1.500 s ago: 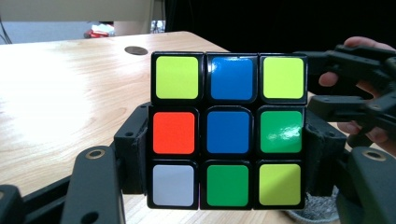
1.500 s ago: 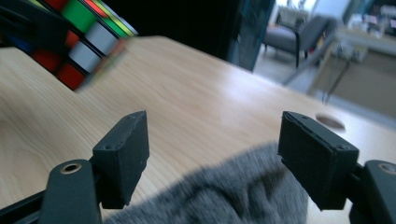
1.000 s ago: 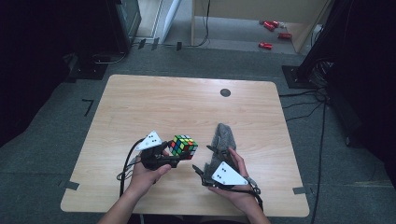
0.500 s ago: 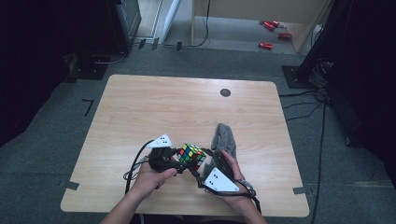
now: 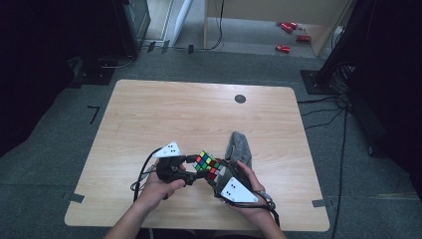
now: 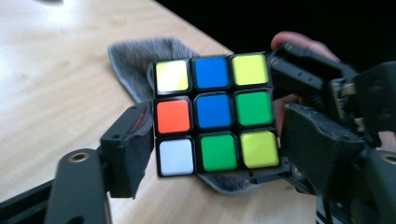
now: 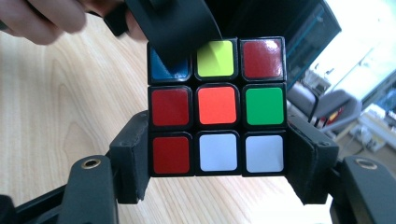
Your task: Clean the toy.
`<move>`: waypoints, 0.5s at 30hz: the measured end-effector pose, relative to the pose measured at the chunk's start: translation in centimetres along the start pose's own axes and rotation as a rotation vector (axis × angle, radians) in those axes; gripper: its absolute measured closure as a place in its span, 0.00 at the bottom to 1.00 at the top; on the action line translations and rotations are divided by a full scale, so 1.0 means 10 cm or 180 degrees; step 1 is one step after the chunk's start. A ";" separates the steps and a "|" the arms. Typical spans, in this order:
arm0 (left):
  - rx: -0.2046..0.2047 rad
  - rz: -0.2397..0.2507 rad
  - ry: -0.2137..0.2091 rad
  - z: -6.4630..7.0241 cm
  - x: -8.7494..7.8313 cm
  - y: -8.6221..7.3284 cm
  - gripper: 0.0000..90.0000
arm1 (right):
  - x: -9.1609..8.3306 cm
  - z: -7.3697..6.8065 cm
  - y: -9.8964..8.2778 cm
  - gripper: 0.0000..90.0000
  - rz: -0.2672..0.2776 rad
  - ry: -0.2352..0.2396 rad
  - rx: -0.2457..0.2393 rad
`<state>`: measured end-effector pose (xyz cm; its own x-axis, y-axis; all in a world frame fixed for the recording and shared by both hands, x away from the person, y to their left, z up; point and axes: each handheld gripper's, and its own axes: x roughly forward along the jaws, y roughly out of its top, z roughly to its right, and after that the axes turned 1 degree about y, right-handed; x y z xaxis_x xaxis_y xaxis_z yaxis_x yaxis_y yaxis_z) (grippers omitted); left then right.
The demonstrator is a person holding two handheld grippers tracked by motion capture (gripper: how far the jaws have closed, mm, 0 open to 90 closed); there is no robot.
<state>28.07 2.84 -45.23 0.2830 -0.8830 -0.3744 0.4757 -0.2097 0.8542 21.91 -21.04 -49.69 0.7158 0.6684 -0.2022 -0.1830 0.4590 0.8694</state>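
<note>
Wooden bench [image 5: 149, 119], near edge: right claw [image 7: 217, 158] clamps the multicoloured puzzle cube [image 5: 208, 165]; left claw [image 6: 210, 154], just opening, brackets it loosely, likely for a handover.

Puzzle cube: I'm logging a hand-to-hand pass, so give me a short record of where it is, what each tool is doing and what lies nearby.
item: puzzle cube, scrambled, near the front of the wooden table
left tool: jaws have just been opening; the cube sits between them, pads seemingly just off it
right tool: jaws have just been closing; pads press on two opposite sides of the cube
nearby: grey cloth lying on the table just beyond the cube
likely stage: cube passing from left tool to right
</note>
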 end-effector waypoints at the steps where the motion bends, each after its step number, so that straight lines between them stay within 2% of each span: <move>1: 0.0059 0.0058 0.0032 0.00 -0.02 0.00 0.28 | -0.01 0.02 -0.01 0.38 -0.0028 -0.0021 0.0056; 5: 0.0215 0.0214 0.0103 -0.02 -0.06 0.00 0.23 | -0.04 0.11 -0.07 0.38 -0.0064 -0.0084 0.0281; 8: 0.0459 0.0272 0.0275 -0.02 -0.06 -0.03 0.22 | -0.08 0.18 -0.06 0.38 -0.0031 -0.0120 0.0436; 10: 0.0628 0.0270 0.0339 -0.01 -0.05 -0.07 0.22 | -0.10 0.22 -0.03 0.38 -0.0036 -0.0144 0.0537; 15: 0.1058 0.0086 0.0585 0.04 0.03 -0.14 0.22 | -0.16 0.30 0.03 0.38 0.0014 -0.0136 0.0864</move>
<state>27.15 2.72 -46.36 0.4508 -0.8064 -0.3828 0.1784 -0.3388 0.9238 22.77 -23.69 -47.73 0.7442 0.6421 -0.1841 -0.0028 0.2786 0.9604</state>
